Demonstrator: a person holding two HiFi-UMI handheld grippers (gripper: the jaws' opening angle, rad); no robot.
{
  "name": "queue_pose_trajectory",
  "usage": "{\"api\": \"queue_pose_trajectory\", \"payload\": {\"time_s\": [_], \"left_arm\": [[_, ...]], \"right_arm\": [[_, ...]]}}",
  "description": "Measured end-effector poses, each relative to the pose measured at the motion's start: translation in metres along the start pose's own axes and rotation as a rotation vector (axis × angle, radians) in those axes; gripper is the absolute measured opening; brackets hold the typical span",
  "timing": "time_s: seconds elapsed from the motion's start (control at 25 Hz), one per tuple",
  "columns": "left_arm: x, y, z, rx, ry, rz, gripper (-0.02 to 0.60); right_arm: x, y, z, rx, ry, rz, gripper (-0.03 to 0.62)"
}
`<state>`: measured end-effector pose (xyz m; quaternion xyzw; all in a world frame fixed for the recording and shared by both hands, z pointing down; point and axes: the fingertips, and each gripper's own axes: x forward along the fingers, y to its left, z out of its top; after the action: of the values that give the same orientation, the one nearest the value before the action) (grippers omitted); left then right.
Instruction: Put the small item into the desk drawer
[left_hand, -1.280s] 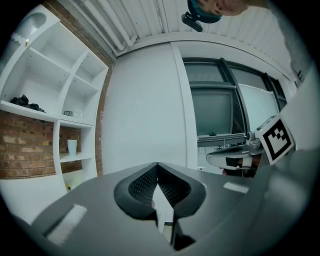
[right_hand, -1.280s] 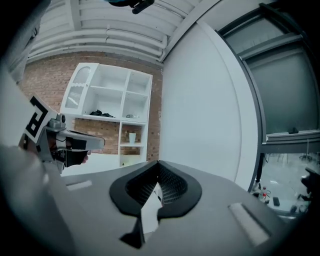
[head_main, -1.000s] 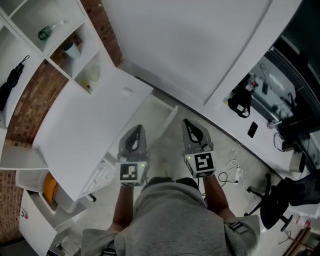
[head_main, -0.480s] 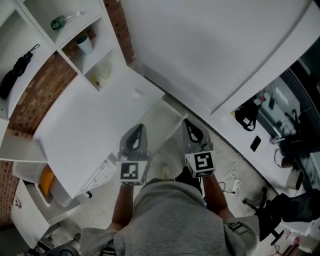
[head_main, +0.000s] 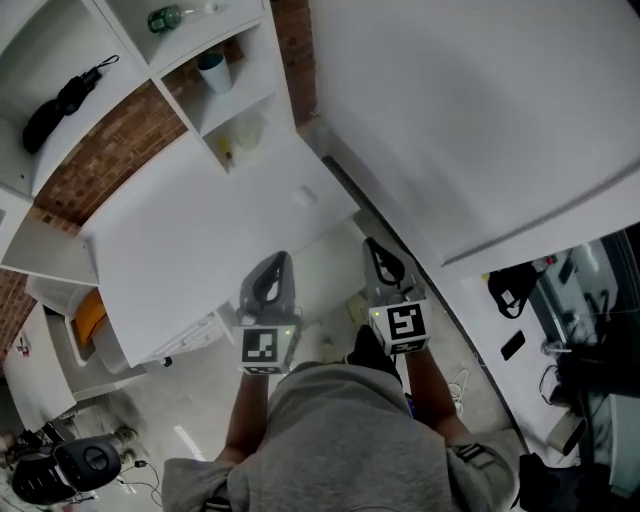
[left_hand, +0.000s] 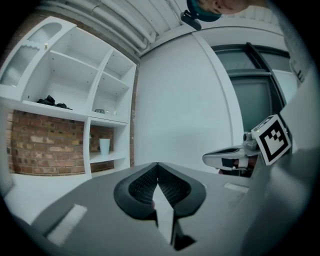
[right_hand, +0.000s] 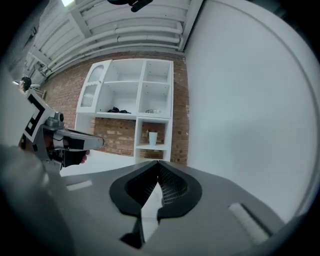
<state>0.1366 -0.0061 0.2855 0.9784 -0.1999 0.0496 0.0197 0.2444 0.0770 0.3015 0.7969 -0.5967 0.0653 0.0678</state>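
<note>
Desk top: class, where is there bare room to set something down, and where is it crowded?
The desk top is bare from the brick wall to its near edge, save a small white item near its right corner. Crowded: the shelf bays, with a cup and a bottle.

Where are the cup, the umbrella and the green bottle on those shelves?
Cup (head_main: 212, 74): head view, its side wall.
Umbrella (head_main: 66, 97): head view, folded black canopy.
Bottle (head_main: 165, 18): head view, green body.
</note>
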Motion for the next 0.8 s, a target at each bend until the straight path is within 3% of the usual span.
{"api": "queue_pose_trajectory", "payload": {"time_s": [0.52,0.8], "left_arm": [[0.04,0.043,-0.033,-0.044,0.06,0.324,0.012],[0.058,0.059,-0.056,-0.087,0.099,0.43,0.012]], "right_arm": [[0.11,-0.019,-0.028,-0.051,0.081,0.309,0.003],[0.151,-0.017,-0.056,-0.064,0.16,0.429,0.003]]}}
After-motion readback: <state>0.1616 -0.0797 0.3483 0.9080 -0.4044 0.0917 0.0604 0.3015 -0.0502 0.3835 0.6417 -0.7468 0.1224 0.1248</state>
